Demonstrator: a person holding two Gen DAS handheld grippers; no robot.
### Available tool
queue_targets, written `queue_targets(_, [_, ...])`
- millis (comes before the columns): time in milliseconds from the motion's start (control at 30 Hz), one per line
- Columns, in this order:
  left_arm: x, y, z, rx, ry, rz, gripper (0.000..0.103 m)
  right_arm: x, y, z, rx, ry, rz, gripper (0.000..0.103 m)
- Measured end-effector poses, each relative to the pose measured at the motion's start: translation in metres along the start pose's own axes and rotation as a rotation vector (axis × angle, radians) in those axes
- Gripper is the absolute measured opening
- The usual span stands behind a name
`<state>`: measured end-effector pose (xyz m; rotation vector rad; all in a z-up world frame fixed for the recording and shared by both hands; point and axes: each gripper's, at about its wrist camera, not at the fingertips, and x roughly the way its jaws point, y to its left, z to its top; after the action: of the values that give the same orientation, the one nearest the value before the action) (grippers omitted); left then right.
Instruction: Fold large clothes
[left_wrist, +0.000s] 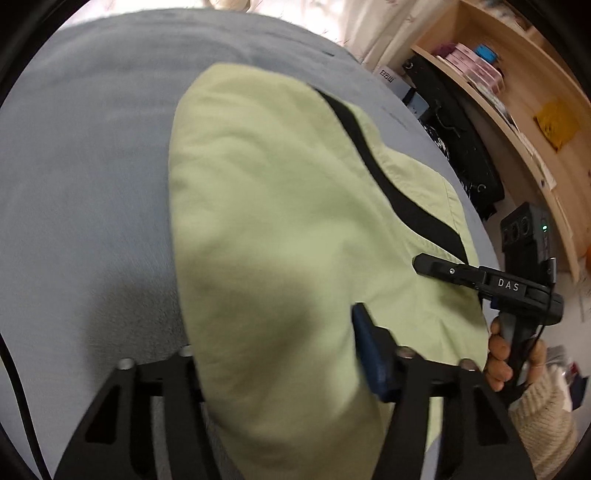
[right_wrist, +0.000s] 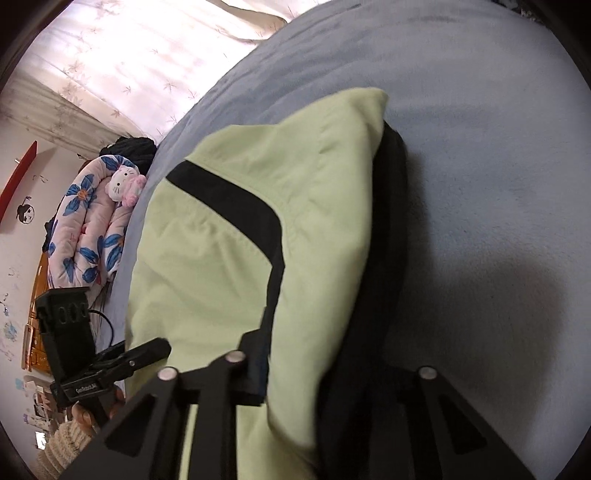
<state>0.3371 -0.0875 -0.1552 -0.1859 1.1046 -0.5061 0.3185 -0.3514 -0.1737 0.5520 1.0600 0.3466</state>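
Our left gripper (left_wrist: 280, 354) and right gripper (right_wrist: 332, 369) each pinch a near edge of the green garment (left_wrist: 288, 192), jaws narrowed on cloth. It stretches lengthwise away from us across the grey bed (left_wrist: 81, 155), so we judge the coming fold runs forward along that axis, both hands equally near.

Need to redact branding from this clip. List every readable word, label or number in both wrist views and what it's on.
"DAS": white letters on the body of the right gripper, seen from the left wrist view.
White print on the body of the left gripper, seen from the right wrist view: too small and blurred to read.
Label on the white box under the wooden shelf: blurred, unreadable.
Pink boxes on the shelf: print too small to read.
Green garment: no text visible.
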Motion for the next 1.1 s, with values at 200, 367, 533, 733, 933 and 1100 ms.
queue_targets(200, [-0.027,-0.02,0.0,0.056,-0.022,0.055,0.039,-0.018,0.025,-0.008,0.007,-0.028,-0.013,0.014])
queue_targets(367, [-0.06,-0.023,-0.009,0.083,-0.035,0.068,0.038,-0.036,0.065,-0.025,-0.029,-0.039,-0.029,0.012])
queue_targets(533, [-0.102,-0.011,-0.026,0.084,-0.056,0.081,0.037,-0.046,0.109,-0.051,-0.086,-0.028,-0.027,0.012])
queue_targets(733, [-0.162,0.034,-0.048,0.06,-0.089,0.108,0.037,-0.034,0.176,-0.076,-0.157,-0.007,0.006,0.012])
queue_targets(933, [-0.222,0.106,-0.051,0.014,-0.128,0.141,0.037,0.003,0.261,-0.073,-0.261,0.014,0.058,0.012])
queue_targets(1100, [-0.245,0.166,-0.022,-0.01,-0.158,0.179,0.038,0.044,0.321,-0.038,-0.321,0.01,0.088,0.012])
